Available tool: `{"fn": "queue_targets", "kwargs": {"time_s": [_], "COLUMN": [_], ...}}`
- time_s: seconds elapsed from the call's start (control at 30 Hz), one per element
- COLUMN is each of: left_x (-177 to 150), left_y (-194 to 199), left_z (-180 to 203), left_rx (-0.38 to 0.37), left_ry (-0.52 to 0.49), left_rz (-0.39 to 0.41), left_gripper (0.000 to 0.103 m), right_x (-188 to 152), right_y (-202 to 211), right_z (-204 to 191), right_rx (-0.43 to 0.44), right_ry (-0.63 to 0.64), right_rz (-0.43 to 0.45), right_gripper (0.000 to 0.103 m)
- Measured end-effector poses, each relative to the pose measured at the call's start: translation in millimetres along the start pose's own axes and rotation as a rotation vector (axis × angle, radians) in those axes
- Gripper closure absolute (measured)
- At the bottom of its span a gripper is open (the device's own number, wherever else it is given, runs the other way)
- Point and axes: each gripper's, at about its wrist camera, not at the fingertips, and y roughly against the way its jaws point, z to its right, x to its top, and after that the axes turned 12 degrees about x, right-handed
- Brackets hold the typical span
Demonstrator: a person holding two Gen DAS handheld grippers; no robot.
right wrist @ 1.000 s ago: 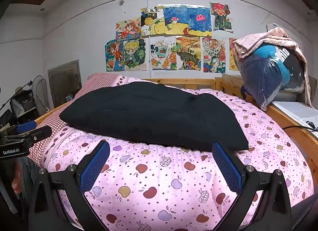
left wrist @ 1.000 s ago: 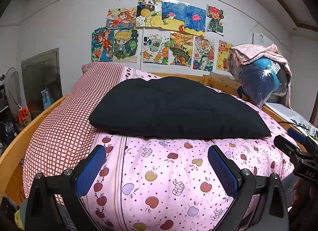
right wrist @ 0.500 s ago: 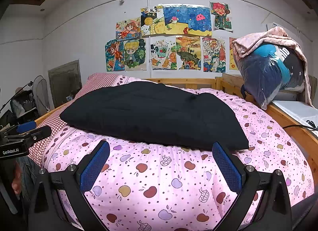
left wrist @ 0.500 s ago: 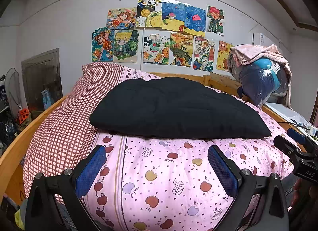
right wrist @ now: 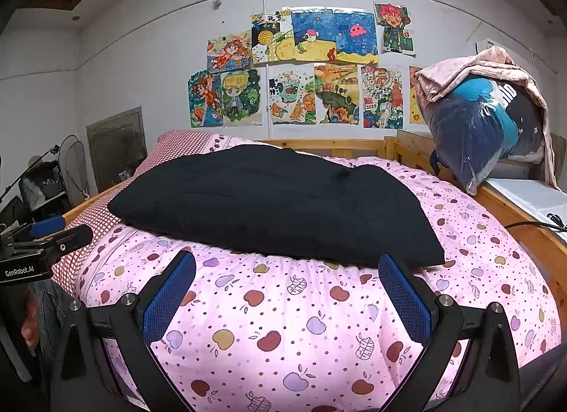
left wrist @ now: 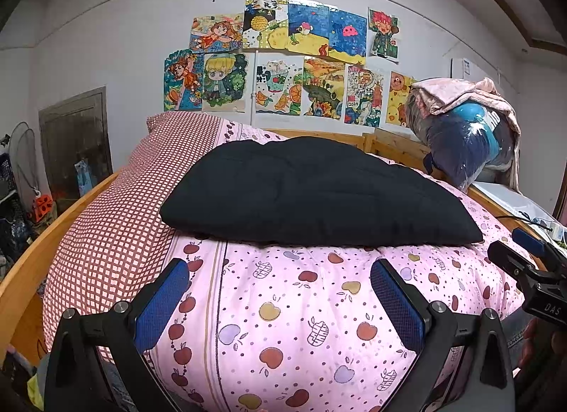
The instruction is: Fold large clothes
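Observation:
A black padded garment (left wrist: 312,192) lies folded flat into a thick rectangle on a pink apple-print quilt (left wrist: 301,312); it also shows in the right wrist view (right wrist: 276,202). My left gripper (left wrist: 280,302) is open and empty, held over the quilt just short of the garment's near edge. My right gripper (right wrist: 287,295) is open and empty, likewise short of the near edge. Each gripper's body shows at the edge of the other's view: the right one (left wrist: 531,270) and the left one (right wrist: 35,249).
The quilt (right wrist: 319,323) lies on a wooden bed frame (right wrist: 524,220). A red checked pillow (left wrist: 141,192) lies at the left. A plastic bag of clothes under a pink blanket (right wrist: 489,121) stands at the back right. Drawings (left wrist: 283,64) cover the wall. Clutter stands at the left.

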Motion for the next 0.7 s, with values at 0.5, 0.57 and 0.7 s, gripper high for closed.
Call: {"fn": "queue_targets", "kwargs": {"time_s": [0.5,0.57,0.7], "left_x": [-2.1,-1.9,-2.0], "left_y": [1.5,1.3,1.6], "left_z": [-1.3,-1.1,-1.2], "left_rx": [0.002,0.002,0.002], "left_ry": [-0.001,-0.001,-0.002], "left_rz": [0.002,0.002,0.002], "left_gripper": [0.0,0.0,0.0], "right_x": [-0.8,-0.7,-0.7], "right_y": [-0.7,-0.7,-0.6], "right_z": [-2.0,-2.3,-2.5], "right_rx": [0.0,-0.001,-0.001], "right_ry": [-0.002,-0.003,-0.003], "right_rz": [0.001,0.0,0.001], "right_gripper": [0.002,0.002,0.002]}}
